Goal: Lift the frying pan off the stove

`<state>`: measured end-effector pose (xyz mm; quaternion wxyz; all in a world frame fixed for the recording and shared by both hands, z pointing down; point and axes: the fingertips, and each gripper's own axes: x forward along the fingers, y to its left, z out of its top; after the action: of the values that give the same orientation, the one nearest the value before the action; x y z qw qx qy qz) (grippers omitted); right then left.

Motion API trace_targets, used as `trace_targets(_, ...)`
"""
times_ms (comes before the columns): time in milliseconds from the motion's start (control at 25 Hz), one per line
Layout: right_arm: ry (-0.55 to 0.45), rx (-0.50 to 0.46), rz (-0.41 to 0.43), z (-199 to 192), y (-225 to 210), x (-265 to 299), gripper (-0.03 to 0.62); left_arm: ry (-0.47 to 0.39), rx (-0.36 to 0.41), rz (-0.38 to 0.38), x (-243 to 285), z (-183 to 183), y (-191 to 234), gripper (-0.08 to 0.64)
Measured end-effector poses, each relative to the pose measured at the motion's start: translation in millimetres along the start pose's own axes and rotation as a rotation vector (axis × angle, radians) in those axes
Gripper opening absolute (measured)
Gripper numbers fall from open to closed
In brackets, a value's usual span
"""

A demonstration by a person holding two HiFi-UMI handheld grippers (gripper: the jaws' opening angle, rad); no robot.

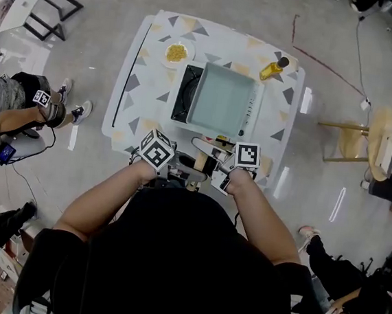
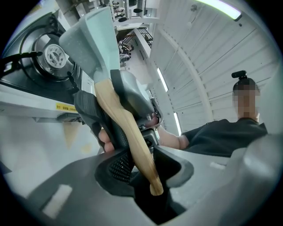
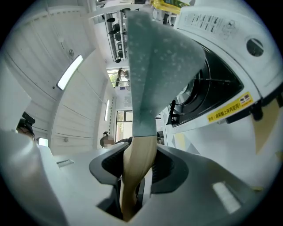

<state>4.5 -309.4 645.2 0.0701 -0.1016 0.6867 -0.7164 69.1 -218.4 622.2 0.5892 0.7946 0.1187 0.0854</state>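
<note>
A square pale-green frying pan (image 1: 223, 99) hangs over the right part of the white stove (image 1: 250, 113), leaving the black burner (image 1: 186, 93) bare at its left. Its wooden handle (image 1: 201, 162) points toward me. My left gripper (image 1: 180, 173) is shut on the end of the handle (image 2: 132, 137), with the handle tip deep between its jaws (image 2: 142, 164). My right gripper (image 1: 214, 167) is shut on the handle (image 3: 138, 163) closer to the pan, just under the green neck (image 3: 150, 79). In both gripper views a gap shows between the pan's underside and the burner (image 2: 55, 55).
The stove stands on a white table (image 1: 135, 105) with a triangle pattern. At the back are a plate of yellow food (image 1: 176, 51) and an oil bottle (image 1: 273, 68). A wooden stool (image 1: 352, 142) stands at the right, and a person's legs (image 1: 28, 112) are at the left.
</note>
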Motion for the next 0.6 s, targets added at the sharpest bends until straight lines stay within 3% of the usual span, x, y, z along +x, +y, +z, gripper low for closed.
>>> trace_targets(600, -0.061, -0.096, 0.024, -31, 47, -40, 0.170, 0.039, 0.099, -0.019, 35, -20, -49, 0.143)
